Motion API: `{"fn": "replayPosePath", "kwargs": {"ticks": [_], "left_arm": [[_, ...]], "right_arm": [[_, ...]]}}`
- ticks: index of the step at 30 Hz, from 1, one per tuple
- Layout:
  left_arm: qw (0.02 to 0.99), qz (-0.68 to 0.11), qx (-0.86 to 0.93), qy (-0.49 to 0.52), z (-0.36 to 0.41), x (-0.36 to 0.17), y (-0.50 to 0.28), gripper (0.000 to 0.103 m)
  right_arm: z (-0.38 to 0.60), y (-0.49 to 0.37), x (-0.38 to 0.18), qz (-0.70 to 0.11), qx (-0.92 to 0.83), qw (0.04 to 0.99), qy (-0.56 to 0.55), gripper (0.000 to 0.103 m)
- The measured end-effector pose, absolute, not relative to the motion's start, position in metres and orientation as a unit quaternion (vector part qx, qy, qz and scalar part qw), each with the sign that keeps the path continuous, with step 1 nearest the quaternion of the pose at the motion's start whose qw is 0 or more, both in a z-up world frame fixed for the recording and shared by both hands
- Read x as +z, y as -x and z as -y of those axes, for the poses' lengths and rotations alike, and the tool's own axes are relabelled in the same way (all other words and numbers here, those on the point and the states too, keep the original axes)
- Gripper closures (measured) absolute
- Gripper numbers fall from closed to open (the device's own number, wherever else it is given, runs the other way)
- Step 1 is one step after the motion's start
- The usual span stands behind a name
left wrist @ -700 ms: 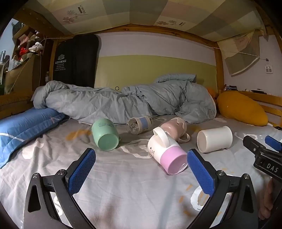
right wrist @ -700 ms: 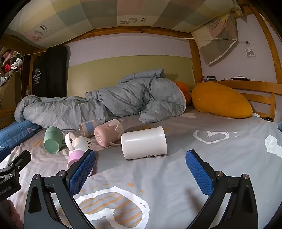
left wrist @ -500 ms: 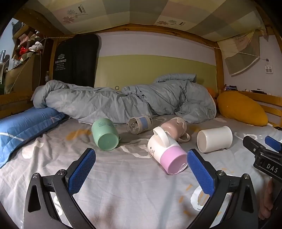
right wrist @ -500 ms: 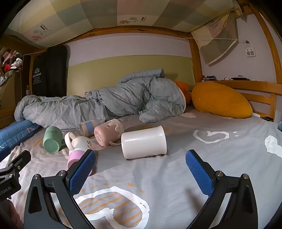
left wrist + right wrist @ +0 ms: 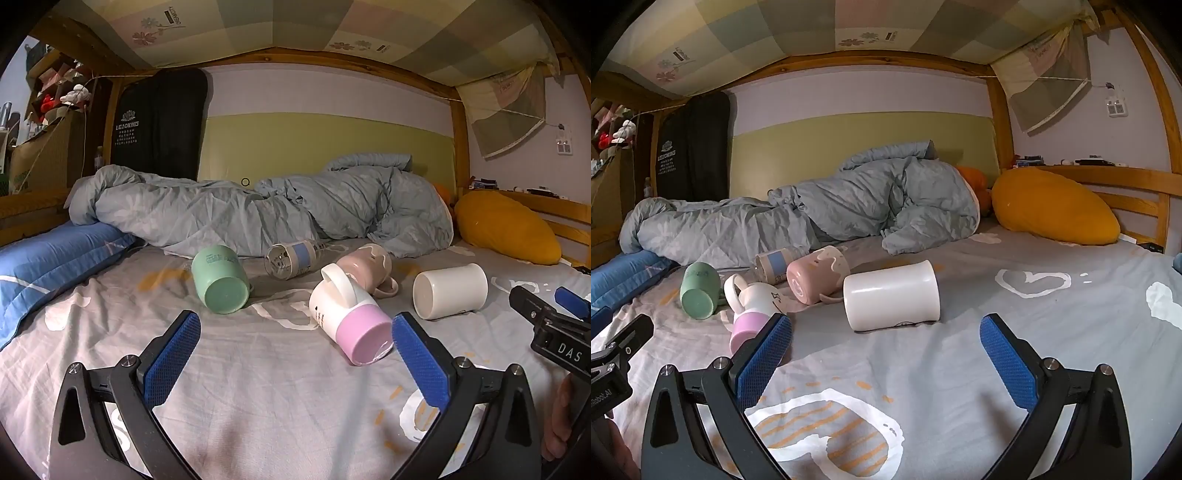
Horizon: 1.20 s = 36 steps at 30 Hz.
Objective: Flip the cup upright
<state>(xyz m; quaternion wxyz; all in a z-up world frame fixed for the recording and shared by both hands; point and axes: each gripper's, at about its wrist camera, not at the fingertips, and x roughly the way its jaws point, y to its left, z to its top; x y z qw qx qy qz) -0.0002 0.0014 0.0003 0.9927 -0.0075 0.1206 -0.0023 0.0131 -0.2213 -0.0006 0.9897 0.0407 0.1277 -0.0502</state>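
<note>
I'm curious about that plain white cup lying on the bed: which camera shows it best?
The right wrist view: the white cup lies on its side, large and central, straight ahead of the open right hand-held gripper. The left wrist view shows it smaller, off to the right, base toward the camera.

The black left gripper with blue-padded fingers hovers low, jaws spread wide and empty. The matching right gripper does likewise, just beside it.

My right gripper hangs wide open over the bed. At twelve o'clock, a white cup lies sideways; other cups lie at ten.
</note>
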Motion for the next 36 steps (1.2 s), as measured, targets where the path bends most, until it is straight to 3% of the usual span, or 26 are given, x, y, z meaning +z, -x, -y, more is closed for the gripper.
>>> {"fn": "replayPosePath", "kwargs": {"ticks": [36], "left_arm": [[0.992, -0.125, -0.002, 0.008, -0.0033, -0.0032, -0.0027, 0.000]], "right_arm": [[0.2222, -0.0149, -0.0018, -0.132, -0.050, 0.989, -0.042, 0.000]]}}
